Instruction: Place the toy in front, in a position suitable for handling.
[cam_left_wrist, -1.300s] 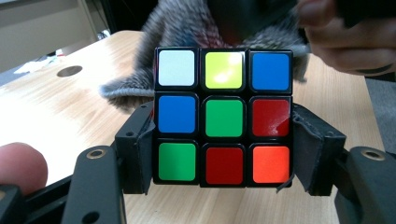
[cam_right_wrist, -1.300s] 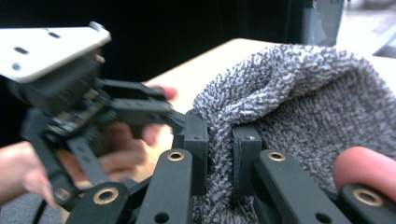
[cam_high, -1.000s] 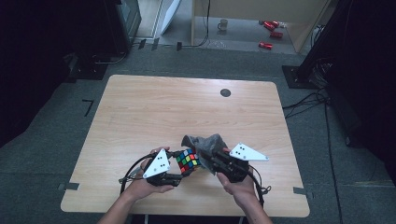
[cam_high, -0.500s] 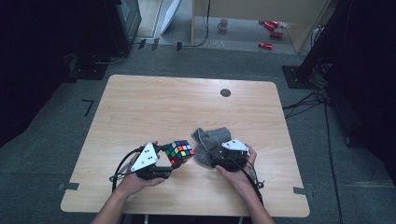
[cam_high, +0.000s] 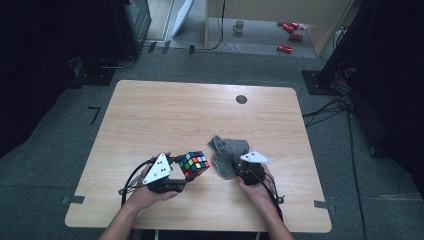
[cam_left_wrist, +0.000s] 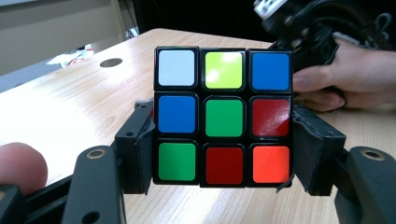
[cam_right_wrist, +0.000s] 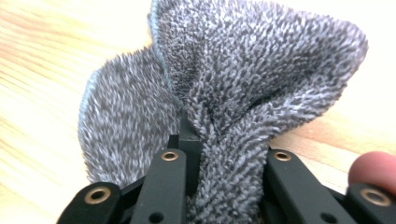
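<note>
Cube (cam_left_wrist: 223, 115) clamped in left tool (cam_left_wrist: 223, 154) | grey cloth (cam_right_wrist: 243, 88) pinched in right tool (cam_right_wrist: 224, 163)

The puzzle cube (cam_left_wrist: 223, 115), at the centre of the left gripper view, looks like hard plastic: a black frame with glossy coloured tiles, the yellow-green tile at top centre catching a bright glare. The left tool (cam_left_wrist: 224, 161), at the bottom of that frame, is matt black plastic with small brass-coloured metal eyelets. The cloth (cam_right_wrist: 233, 88), across the upper middle of the right gripper view, is grey terry with a rough, looped pile and a thin stitched hem. The desk (cam_high: 170, 115) is pale wood with visible grain and a smooth, faintly shiny finish.
</note>
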